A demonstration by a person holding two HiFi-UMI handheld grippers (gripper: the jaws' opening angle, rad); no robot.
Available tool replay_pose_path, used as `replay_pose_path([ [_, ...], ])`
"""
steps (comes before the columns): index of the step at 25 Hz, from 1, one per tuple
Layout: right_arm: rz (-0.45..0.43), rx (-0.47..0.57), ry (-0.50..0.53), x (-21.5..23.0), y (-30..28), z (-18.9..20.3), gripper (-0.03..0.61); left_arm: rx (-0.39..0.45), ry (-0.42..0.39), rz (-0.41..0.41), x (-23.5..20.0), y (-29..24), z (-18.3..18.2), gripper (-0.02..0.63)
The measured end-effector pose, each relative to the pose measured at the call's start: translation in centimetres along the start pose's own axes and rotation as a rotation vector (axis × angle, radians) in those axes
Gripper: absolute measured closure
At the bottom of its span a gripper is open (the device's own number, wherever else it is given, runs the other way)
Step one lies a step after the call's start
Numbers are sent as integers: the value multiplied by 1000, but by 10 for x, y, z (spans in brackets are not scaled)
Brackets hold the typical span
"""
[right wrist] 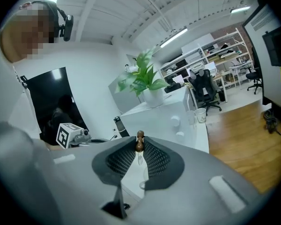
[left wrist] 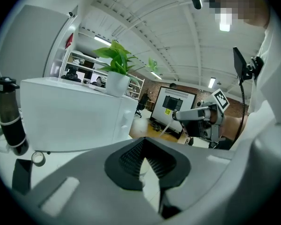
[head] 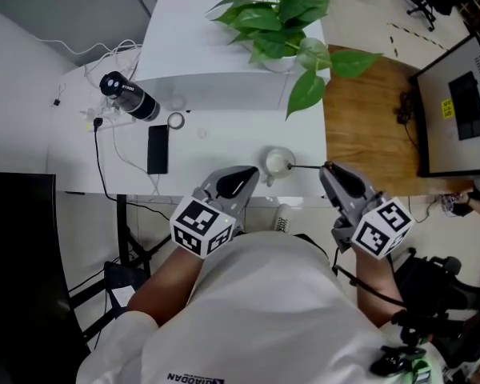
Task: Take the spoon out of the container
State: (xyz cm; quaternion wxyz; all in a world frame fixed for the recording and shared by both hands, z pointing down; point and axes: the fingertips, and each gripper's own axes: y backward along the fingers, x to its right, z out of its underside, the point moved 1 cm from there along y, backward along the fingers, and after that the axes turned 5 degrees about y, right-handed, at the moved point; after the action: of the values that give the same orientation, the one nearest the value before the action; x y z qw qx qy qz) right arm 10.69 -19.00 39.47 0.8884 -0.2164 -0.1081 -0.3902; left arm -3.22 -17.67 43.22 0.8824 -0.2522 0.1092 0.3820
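A small pale container stands near the front edge of the white table. A thin spoon lies across its rim with the handle pointing right. My right gripper is shut on the end of that handle; in the right gripper view the spoon's brown beaded tip sticks up between the pads. My left gripper is at the container's left side, its jaws closed at the near rim. The left gripper view shows the spoon slanting down from the right gripper; the container itself is hidden behind my left gripper's jaws.
A potted plant sits on a raised white box at the back. A black bottle, a tape roll, a phone and cables lie at the left. Wooden floor and a monitor are to the right.
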Motion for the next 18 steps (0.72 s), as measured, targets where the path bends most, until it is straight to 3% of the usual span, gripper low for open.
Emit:
replay_pose_path([
  [9,16,9,50,-10,14,1,523,7,-30,25,17,-6,0,609],
  [18,-17,5,65,0,27,8,523,44,12,-26,26,-8,-3,609],
])
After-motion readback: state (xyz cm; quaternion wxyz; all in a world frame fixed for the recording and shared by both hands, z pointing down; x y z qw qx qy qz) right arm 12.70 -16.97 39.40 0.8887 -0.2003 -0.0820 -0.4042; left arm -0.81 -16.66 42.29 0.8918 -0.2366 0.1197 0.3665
